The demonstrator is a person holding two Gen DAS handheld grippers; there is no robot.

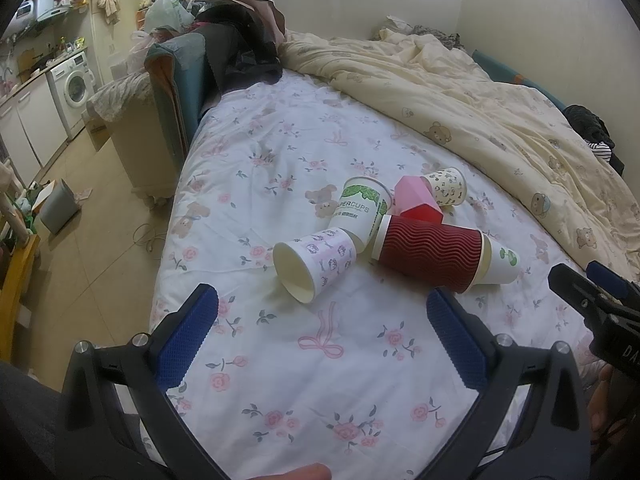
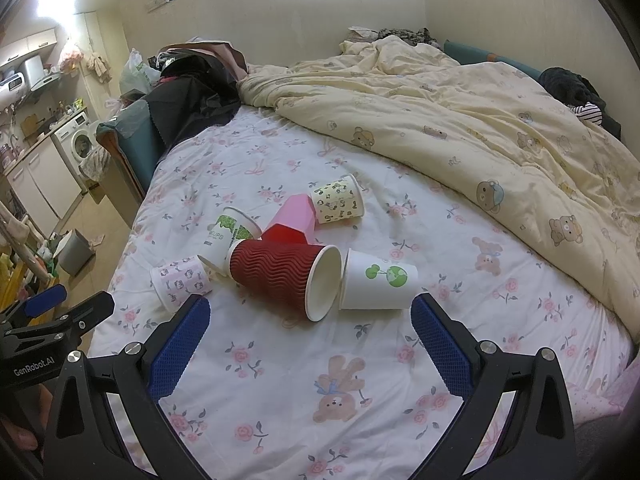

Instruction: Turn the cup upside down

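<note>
Two handheld grippers hover over a floral bedsheet (image 1: 320,380), both spread wide and holding nothing. At the bottom of the left wrist view, the left gripper (image 1: 322,308) frames bare sheet between its blue pads; the right gripper (image 2: 310,314) does likewise in its own view.

Just beyond them, at mid-frame, six cups lie tumbled in a loose cluster, none upright. Nearest the left gripper is a pink-patterned cup (image 1: 316,264), mouth toward the lens. Beside it a red ribbed cup (image 2: 286,274) lies on its side, its rim touching a white cup with a green tree print (image 2: 378,280). Behind them rest a white-and-green cup (image 1: 360,210), a pink-and-red faceted cup (image 2: 294,226) and a yellow spotted cup (image 2: 338,200).

Farther back, toward the upper right, a cream bear-print duvet (image 2: 460,120) is bunched along the wall. At the upper left stands a washing machine (image 1: 74,84).
</note>
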